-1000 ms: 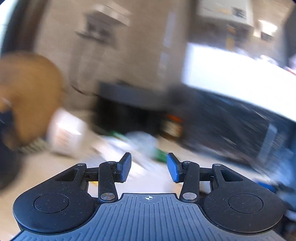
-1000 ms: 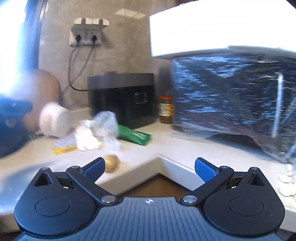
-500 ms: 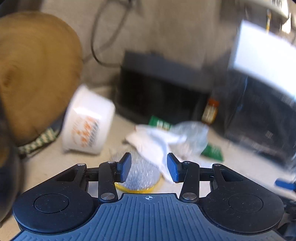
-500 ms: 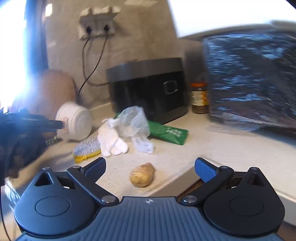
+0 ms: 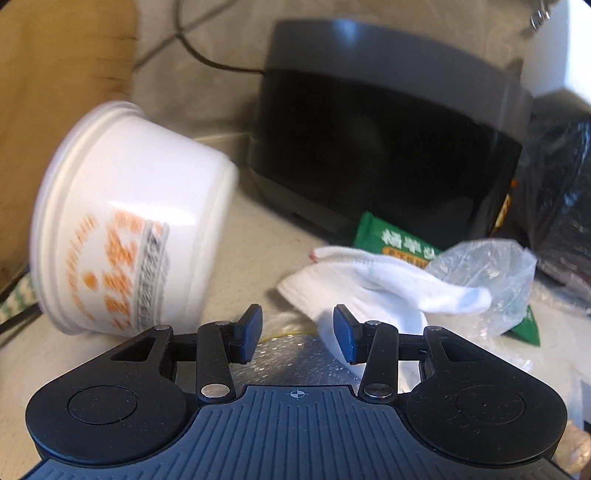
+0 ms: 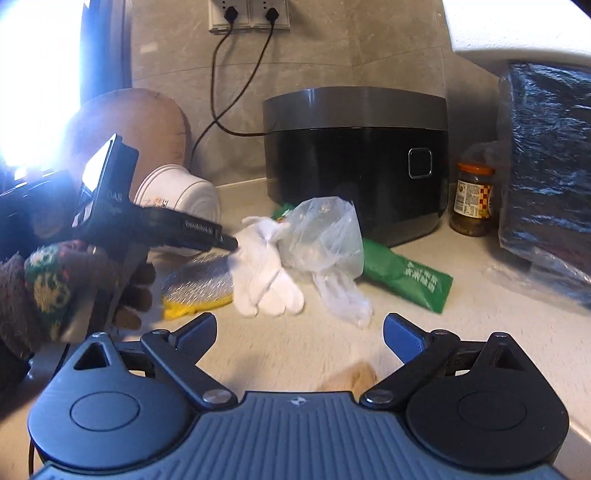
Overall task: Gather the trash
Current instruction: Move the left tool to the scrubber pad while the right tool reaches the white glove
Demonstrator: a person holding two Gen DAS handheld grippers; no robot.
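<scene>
Trash lies on the beige counter [image 6: 424,325]: a white glove [image 5: 384,284] [image 6: 264,273], a clear plastic bag [image 5: 484,273] [image 6: 325,236], a green wrapper [image 5: 391,240] [image 6: 410,273], a silver-and-yellow scouring pad [image 5: 295,354] [image 6: 199,288] and a tipped white cup [image 5: 129,221] [image 6: 177,195]. My left gripper [image 5: 297,338] [image 6: 232,243] is open and empty, just above the pad, its tips by the glove's cuff. My right gripper [image 6: 299,330] is wide open and empty, hovering over a piece of ginger [image 6: 354,376].
A black rice cooker [image 6: 358,158] stands at the back, a jar [image 6: 471,199] to its right, then a big appliance wrapped in black plastic [image 6: 546,177]. A round wooden board [image 6: 129,129] leans at the left. Cables hang from wall sockets [image 6: 249,16].
My left gripper has swung in and down close over the pad and glove. My right gripper has moved forward toward the pile, bringing the ginger under its jaws.
</scene>
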